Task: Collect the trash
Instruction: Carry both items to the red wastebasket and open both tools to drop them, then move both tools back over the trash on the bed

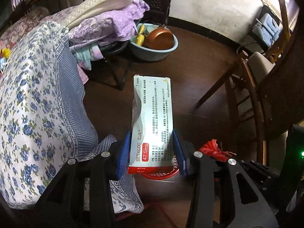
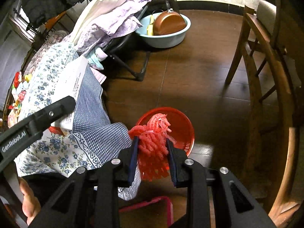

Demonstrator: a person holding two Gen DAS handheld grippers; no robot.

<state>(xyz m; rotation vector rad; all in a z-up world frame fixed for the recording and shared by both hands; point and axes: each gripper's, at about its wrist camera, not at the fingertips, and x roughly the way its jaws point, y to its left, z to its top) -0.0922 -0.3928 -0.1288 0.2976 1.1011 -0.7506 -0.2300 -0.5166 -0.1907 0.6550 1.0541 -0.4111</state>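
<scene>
Basket (image 2: pixel 180 125) on floor (image 2: pixel 199 72) right of bed (image 2: pixel 57 87), chair (image 2: pixel 266 60) beyond.

The floor (image 2: pixel 199 72) is dark brown wood. A red basket (image 2: pixel 180 121) sits on it beside the bed (image 1: pixel 34 114), which has a blue flowery cover. A light blue tub (image 2: pixel 167 38), a folding chair (image 2: pixel 129 64) and a wooden chair (image 2: pixel 262 60) stand on the floor too.

Gripper (image 1: pixel 152 152) clamps medicine box (image 1: pixel 152 117) — over floor.
</scene>
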